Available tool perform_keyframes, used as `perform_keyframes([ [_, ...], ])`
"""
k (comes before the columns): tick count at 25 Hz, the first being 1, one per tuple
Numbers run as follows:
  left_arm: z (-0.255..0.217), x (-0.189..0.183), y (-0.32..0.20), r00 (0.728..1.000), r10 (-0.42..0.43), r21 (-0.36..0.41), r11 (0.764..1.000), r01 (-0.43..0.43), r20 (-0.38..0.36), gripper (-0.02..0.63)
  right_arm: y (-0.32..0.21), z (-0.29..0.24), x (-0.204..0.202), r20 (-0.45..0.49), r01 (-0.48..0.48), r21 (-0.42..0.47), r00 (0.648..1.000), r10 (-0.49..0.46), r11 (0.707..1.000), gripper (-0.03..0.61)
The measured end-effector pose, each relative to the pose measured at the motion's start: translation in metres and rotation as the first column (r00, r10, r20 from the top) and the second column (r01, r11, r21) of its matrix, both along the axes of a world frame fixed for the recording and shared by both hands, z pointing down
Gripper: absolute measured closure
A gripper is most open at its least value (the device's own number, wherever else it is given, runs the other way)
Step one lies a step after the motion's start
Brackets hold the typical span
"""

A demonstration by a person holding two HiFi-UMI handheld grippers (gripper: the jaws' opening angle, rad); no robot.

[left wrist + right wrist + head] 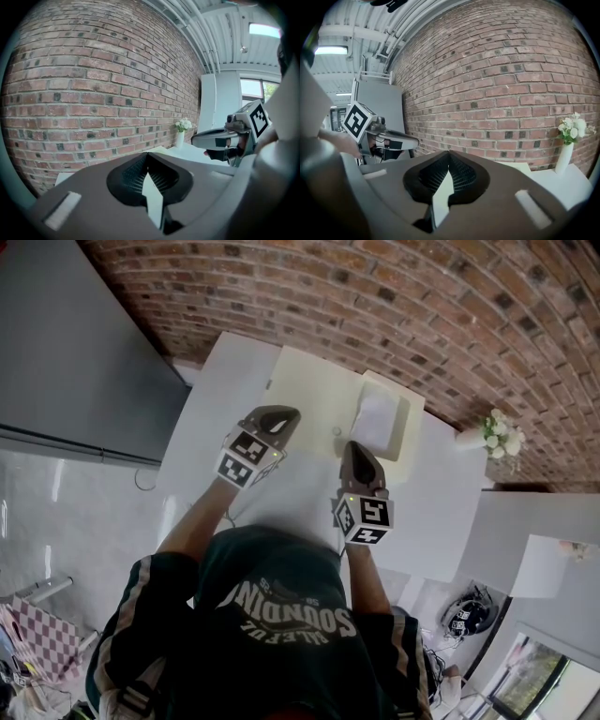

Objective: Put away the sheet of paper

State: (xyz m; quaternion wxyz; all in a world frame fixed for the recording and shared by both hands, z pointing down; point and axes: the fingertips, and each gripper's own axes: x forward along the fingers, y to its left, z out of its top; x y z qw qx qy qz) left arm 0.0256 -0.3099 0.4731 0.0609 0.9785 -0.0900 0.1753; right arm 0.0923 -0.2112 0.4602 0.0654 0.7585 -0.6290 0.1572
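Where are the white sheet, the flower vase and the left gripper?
white sheet [377, 418]: head view, middle of the sheet.
flower vase [564, 158]: right gripper view, vase body.
left gripper [147, 155]: left gripper view, where its closed jaw tips meet.

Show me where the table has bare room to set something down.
Bare table lies right of the right gripper, out to the vase, and in a strip left of the left gripper. Crowded: the far middle, where the cream mat carries the sheet of paper.
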Motion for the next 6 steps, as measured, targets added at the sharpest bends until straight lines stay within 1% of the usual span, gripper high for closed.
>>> perform_keyframes([
  [6, 0.0021, 0.0010, -0.0029, 1.000, -0.004, -0.006, 1.000, 0.004, 0.014, 0.603, -0.0031, -0.0009, 0.0022, 0.009, 0.002, 0.003, 1.000, -0.002, 1.000, 0.584],
])
